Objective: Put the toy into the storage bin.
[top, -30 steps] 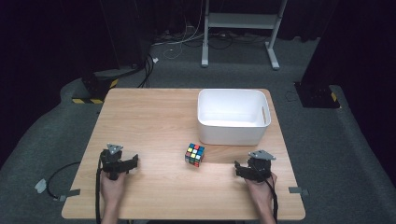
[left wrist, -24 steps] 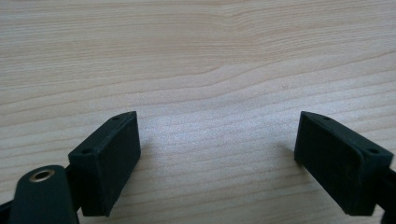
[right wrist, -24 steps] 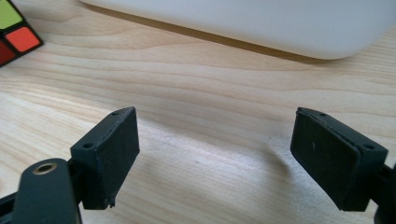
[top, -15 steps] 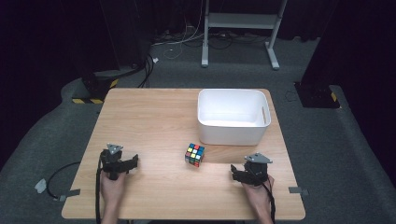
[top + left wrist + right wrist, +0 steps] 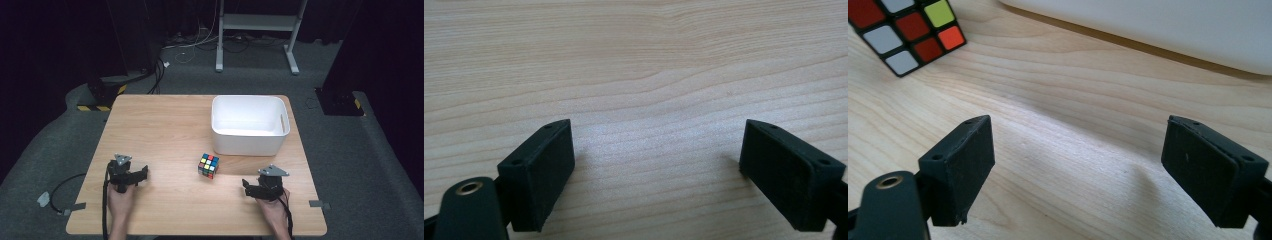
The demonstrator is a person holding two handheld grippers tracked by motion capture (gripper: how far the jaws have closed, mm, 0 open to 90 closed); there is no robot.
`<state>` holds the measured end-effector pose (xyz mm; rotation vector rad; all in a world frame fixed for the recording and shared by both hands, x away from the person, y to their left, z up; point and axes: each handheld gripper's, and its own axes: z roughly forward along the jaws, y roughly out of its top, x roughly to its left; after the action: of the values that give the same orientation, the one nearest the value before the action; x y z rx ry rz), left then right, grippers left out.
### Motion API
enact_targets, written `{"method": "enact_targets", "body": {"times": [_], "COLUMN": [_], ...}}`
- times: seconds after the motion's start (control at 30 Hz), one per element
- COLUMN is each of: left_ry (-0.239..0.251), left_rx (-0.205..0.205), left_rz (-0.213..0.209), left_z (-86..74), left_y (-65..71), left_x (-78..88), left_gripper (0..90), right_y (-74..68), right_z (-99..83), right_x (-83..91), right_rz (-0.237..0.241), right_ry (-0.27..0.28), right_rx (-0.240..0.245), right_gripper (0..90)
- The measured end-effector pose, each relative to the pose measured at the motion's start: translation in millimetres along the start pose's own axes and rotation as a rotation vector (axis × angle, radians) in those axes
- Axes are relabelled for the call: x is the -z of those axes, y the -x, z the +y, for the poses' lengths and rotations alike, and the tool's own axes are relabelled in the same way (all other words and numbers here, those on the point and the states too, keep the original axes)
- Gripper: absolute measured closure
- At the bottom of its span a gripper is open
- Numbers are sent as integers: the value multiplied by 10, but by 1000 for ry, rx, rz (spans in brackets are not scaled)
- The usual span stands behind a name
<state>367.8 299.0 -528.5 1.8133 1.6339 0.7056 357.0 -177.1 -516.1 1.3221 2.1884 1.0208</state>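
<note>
While both hands sit low in the high view, the scene reads as follows.

Table: wooden table (image 5: pixel 165 125), light grain, taking up the middle of the high view; dark carpet around it.

Cube: puzzle cube (image 5: pixel 208 165) with coloured stickers, on the wood just below the centre of the high view, turned corner-on, touching nothing. In the right gripper view its corner sits at the upper left (image 5: pixel 908 30), showing red, white, green and orange squares.

Bin: white bin (image 5: pixel 249 125), open top, right of centre in the high view, just above and to the right of the cube, near it but apart. Its pale wall runs across the top of the right gripper view (image 5: pixel 1158 25).

Left gripper: left gripper (image 5: pixel 142 172) at the lower left of the high view, held in a hand (image 5: pixel 120 200) coming in from the bottom edge, well apart from the cube. Jaws spread wide in the left gripper view (image 5: pixel 656 165), with bare wood between them.

Right gripper: right gripper (image 5: pixel 246 186) at the lower right of the high view, grey plate on top, held in the other hand (image 5: pixel 272 210), pointing toward the frame's left. Jaws spread wide in the right gripper view (image 5: pixel 1078 165), nothing between them; the cube lies beyond the left jaw, apart from it.

Background: white metal stand (image 5: pixel 255 30) on the floor at the top of the high view, cables lying beside it.
</note>
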Motion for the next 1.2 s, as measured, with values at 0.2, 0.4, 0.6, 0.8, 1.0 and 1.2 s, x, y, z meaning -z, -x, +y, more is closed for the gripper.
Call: {"method": "enact_targets", "body": {"times": [0.2,0.4,0.6,0.8,1.0,1.2], "left_ry": [2,2,0,0,0,0], "left_rx": [0,0,1,0,1,1], "left_rz": [-1,-1,0,0,0,0], "left_z": [-1,-1,0,0,0,0], "left_y": [-1,-1,0,-1,-1,0], "left_x": [-1,-1,0,0,0,0], "left_gripper": [145,145,145,145,145,145], "right_y": [-60,-159,-233,-313,-369,-405], "right_z": [40,123,204,265,322,399], "right_x": [-9,-48,-82,-147,-178,-191], "right_rz": [40,80,115,149,173,203], "right_ry": [12,22,26,16,20,58], "right_rx": [18,46,70,101,118,124], "right_gripper": [129,129,129,123,107,98]}}
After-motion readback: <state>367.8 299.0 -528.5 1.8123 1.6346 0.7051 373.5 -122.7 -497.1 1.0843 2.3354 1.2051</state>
